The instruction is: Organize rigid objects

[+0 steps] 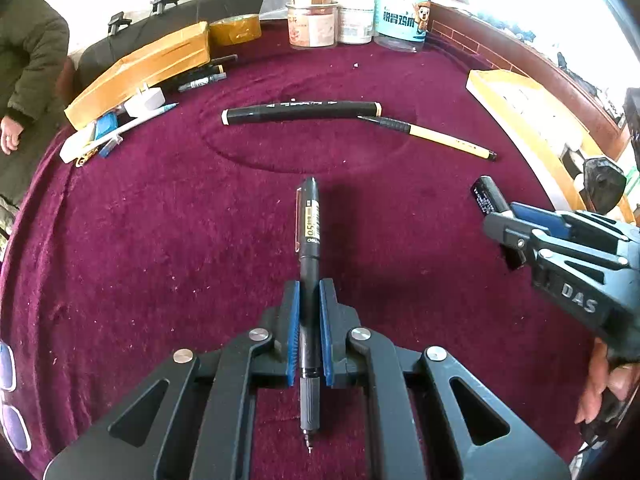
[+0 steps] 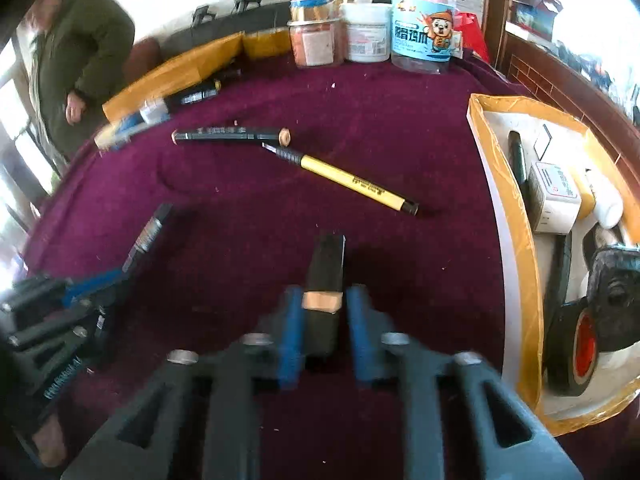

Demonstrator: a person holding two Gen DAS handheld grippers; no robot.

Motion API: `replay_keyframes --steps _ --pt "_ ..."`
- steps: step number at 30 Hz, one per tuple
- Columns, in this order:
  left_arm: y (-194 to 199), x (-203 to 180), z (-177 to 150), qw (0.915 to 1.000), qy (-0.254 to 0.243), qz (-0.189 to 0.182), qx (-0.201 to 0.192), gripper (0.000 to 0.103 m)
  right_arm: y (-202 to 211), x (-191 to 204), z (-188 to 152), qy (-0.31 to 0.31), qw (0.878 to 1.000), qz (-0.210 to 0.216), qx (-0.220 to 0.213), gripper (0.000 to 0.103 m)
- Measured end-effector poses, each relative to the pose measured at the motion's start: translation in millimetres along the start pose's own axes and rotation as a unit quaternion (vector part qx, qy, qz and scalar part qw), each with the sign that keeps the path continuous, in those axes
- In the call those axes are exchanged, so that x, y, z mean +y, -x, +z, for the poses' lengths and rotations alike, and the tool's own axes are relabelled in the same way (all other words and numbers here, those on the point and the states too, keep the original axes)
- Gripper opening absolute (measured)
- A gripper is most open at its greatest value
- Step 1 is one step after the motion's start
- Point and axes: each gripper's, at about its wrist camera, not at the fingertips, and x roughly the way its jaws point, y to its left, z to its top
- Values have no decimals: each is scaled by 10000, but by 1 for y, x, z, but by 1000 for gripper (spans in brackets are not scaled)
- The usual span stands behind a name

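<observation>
Maroon tablecloth [image 1: 160,240], brick wall [image 1: 472,40], bright windows

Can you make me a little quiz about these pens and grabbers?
1. True or false: the left gripper is shut on a black gel pen.
2. What lies loose on the maroon cloth beside the long black marker?
A) a yellow pen with a black grip
B) a spoon
C) a red ball
3. Fill in: the right gripper holds a short black ____.

Key:
1. True.
2. A, the yellow pen.
3. Marker.
</observation>
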Motion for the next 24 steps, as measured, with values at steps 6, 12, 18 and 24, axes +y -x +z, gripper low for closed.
replay_keyframes --steps 6,12,18,24 --pt "1 0 0 10000 51 -39 -58 7 -3 -4 1 -129 9996 232 -118 15" --pt "1 0 -2 9999 113 -44 -116 7 -3 7 -3 90 9996 -65 -253 15" --pt "2 1 -3 9997 146 -53 -173 7 -3 11 -3 180 9990 -214 -352 15" --pt "2 0 -4 9997 127 -33 -184 7 -3 11 -4 198 9988 -222 -389 15"
